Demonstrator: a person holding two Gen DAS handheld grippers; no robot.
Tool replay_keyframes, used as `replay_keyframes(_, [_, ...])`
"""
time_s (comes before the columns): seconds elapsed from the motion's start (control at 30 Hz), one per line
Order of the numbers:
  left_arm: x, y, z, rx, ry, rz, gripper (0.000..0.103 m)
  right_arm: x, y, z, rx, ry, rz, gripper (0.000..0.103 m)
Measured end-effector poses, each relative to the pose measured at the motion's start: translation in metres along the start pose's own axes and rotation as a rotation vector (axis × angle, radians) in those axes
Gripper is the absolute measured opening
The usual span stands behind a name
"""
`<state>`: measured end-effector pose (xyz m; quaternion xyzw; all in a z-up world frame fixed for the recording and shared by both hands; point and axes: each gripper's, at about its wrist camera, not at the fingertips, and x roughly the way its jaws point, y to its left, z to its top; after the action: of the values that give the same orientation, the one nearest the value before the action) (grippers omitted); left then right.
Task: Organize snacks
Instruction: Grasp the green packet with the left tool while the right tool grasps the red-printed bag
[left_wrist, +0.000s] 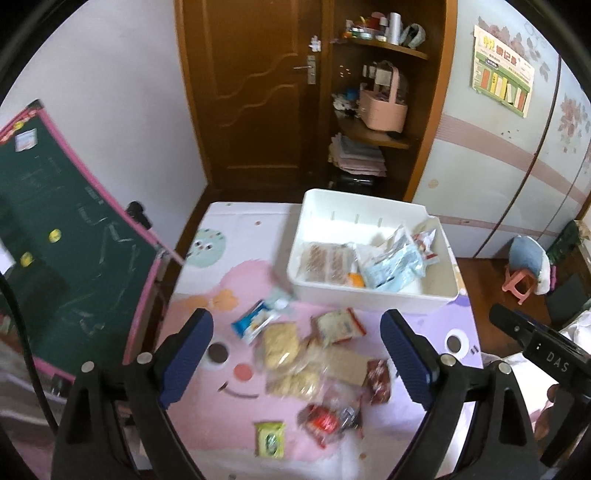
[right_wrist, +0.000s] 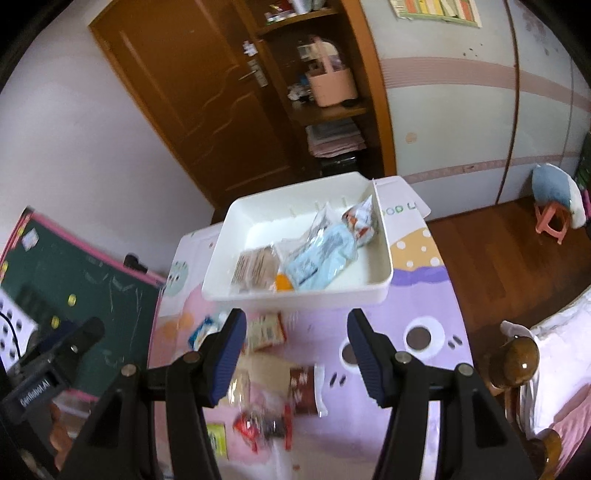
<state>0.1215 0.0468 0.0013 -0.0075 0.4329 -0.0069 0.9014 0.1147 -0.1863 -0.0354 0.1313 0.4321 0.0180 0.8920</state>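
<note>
A white bin (left_wrist: 369, 297) (right_wrist: 295, 299) stands at the far side of the table on a pink and purple mat (left_wrist: 229, 288). It holds a brown cracker pack (left_wrist: 325, 258), a pale blue packet (left_wrist: 391, 267) (right_wrist: 321, 258) and a red-white packet (left_wrist: 424, 238). Loose snacks lie in front of it: a blue packet (left_wrist: 255, 321), cracker packs (left_wrist: 280, 343), a dark red packet (left_wrist: 378, 380) (right_wrist: 303, 387), a red wrapped snack (left_wrist: 325, 421) and a green packet (left_wrist: 271, 439). My left gripper (left_wrist: 295, 354) is open above the pile, holding nothing. My right gripper (right_wrist: 295, 354) is open and empty too.
A green chalkboard with a pink frame (left_wrist: 55, 236) leans at the table's left. A wooden door (left_wrist: 255, 85) and corner shelves (left_wrist: 373, 110) stand behind. A pink stool (left_wrist: 521, 284) is on the floor at right. A bed post (right_wrist: 517, 362) is near right.
</note>
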Motion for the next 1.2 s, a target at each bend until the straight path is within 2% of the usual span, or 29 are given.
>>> replay_keyframes(0.1, [-0.014, 0.018, -0.025, -0.023, 0.025, 0.031, 0.092, -0.006, 0.002, -0.018, -0.032, 0.022, 0.007, 0.057])
replay_keyframes(0.3, [-0.015, 0.043, -0.073, -0.054, 0.109, 0.069, 0.092, -0.001, 0.007, -0.051, -0.050, 0.103, 0.047, 0.057])
replay_keyframes(0.5, [0.031, 0.062, -0.128, -0.091, 0.236, 0.062, 0.092, 0.017, 0.025, -0.085, -0.114, 0.175, 0.071, 0.057])
replay_keyframes(0.7, [0.082, 0.067, -0.174, -0.094, 0.293, 0.045, 0.092, 0.047, 0.053, -0.121, -0.281, 0.200, 0.113, 0.057])
replay_keyframes(0.83, [0.113, 0.066, -0.190, -0.086, 0.320, 0.030, 0.092, 0.079, 0.071, -0.144, -0.396, 0.240, 0.122, 0.057])
replay_keyframes(1.0, [0.146, 0.060, -0.200, -0.072, 0.364, 0.002, 0.077, 0.119, 0.082, -0.167, -0.511, 0.278, 0.099, 0.058])
replay_keyframes(1.13, [0.174, 0.056, -0.208, -0.094, 0.428, -0.014, 0.074, 0.132, 0.084, -0.177, -0.586, 0.284, 0.080, 0.058])
replay_keyframes(1.2, [0.183, 0.055, -0.212, -0.099, 0.455, -0.013, 0.067, 0.134, 0.084, -0.178, -0.604, 0.288, 0.091, 0.058])
